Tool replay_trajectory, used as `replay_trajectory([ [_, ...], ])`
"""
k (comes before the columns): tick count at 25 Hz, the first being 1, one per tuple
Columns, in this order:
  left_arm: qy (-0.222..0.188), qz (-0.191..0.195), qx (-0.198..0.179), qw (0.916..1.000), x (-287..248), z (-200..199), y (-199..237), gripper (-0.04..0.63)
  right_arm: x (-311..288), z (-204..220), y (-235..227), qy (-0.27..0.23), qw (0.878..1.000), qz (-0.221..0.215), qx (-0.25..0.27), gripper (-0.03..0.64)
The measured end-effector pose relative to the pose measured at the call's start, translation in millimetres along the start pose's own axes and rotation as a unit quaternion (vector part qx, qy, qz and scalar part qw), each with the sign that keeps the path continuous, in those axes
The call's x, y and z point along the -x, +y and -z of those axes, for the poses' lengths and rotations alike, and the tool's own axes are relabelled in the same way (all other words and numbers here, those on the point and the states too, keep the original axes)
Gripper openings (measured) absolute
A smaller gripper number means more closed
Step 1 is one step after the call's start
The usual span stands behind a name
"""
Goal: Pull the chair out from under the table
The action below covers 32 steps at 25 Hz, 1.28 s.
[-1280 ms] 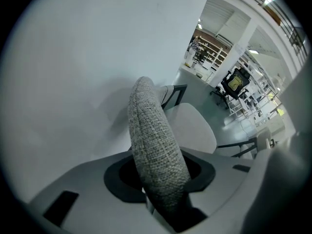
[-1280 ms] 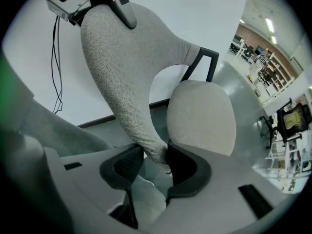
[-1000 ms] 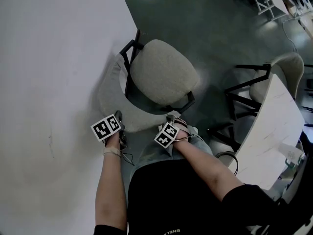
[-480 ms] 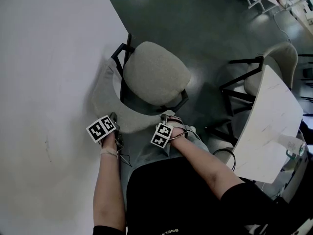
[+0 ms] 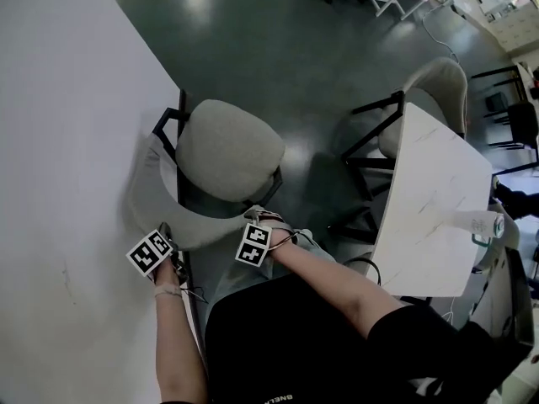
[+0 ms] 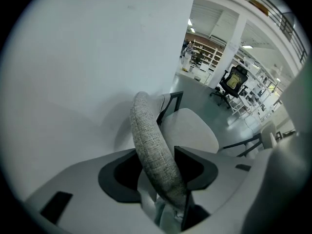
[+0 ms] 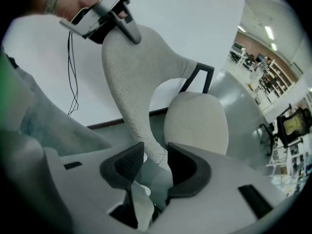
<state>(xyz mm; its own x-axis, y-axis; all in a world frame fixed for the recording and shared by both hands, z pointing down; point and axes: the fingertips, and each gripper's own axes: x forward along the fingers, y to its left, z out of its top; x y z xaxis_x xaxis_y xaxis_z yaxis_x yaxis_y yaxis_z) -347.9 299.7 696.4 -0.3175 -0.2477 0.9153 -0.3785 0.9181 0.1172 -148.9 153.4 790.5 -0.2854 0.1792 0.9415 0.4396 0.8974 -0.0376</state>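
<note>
The chair has a beige seat point(image 5: 227, 148) and a curved fabric backrest point(image 5: 156, 213), and stands beside the edge of the white table point(image 5: 59, 141). My left gripper point(image 5: 166, 231) straddles the backrest's top rim point(image 6: 148, 130) near the table. Its jaws are opening, with the rim still between the pads. My right gripper point(image 5: 257, 219) is at the backrest's other end. There its pads press on the fabric point(image 7: 129, 82). The left gripper point(image 7: 105, 13) also shows in the right gripper view, high on the rim. In their own views the jaws sit low: left gripper point(image 6: 155, 152), right gripper point(image 7: 155, 152).
A second white marble-topped table point(image 5: 438, 200) stands to the right, with another beige chair point(image 5: 429, 99) on black legs tucked at it. Dark glossy floor point(image 5: 278, 40) lies beyond the seat. A black office chair point(image 6: 236, 79) stands far off. The person's legs are just behind the backrest.
The head view has swung, so chair and both grippers now sit further left and lower in it. Both grippers stay at the backrest. The right one has risen a little.
</note>
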Motion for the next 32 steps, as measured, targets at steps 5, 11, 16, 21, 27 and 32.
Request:
replay_trajectory([
  [5, -0.027, 0.002, -0.001, 0.9996, 26, -1, -2, 0.202, 36, -3, -33, -0.043, 0.995, 0.029, -0.080, 0.153],
  [11, -0.084, -0.004, -0.046, 0.9954, 70, -23, -23, 0.143, 105, -1, -72, -0.108, 0.977, 0.071, -0.170, 0.143],
  [16, -0.159, 0.071, -0.105, 0.9791, 114, -49, -99, 0.042, 179, 6, -86, -0.189, 0.952, 0.101, -0.218, 0.111],
  [21, -0.207, 0.207, -0.196, 0.9356, 161, -57, -224, 0.006, 260, 31, -102, -0.250, 0.918, 0.162, -0.262, 0.074],
  [27, -0.229, 0.383, -0.264, 0.8550, 240, -24, -358, 0.006, 359, 83, -115, -0.333, 0.857, 0.225, -0.323, 0.057],
  [32, -0.217, 0.533, -0.289, 0.7652, 313, 10, -440, 0.005, 442, 136, -111, -0.416, 0.783, 0.271, -0.375, 0.046],
])
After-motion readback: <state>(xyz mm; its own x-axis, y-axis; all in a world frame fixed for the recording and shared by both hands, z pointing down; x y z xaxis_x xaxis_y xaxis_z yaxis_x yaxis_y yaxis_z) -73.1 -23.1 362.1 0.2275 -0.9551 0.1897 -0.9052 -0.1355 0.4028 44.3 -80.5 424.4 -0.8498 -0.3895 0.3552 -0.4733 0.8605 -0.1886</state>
